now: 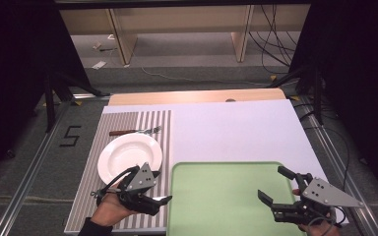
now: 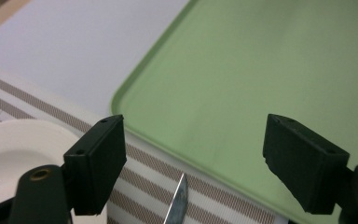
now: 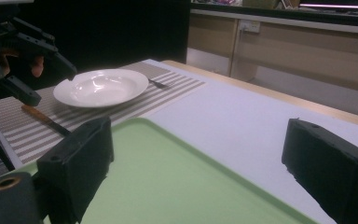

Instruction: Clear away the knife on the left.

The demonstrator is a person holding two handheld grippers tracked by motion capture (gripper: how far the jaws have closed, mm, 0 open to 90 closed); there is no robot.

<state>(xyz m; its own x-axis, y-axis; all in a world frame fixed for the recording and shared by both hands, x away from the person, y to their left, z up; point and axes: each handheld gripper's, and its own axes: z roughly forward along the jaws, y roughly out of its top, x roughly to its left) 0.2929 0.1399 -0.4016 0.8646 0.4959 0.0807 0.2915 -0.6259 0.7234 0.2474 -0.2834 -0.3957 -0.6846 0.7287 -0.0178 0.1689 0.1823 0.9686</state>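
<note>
A white plate rests on a striped placemat, with a fork lying just beyond it. A knife with a wooden handle lies on the mat between the plate and a bare green tray. My left gripper hovers open over the knife, near the tray's left edge. Over the tray's right side my right gripper stands open, holding nothing.
The white tabletop stretches behind the tray to a wooden strip at the far edge. Black stands and curtains flank the table. Cables run across the floor beyond, below wooden furniture legs.
</note>
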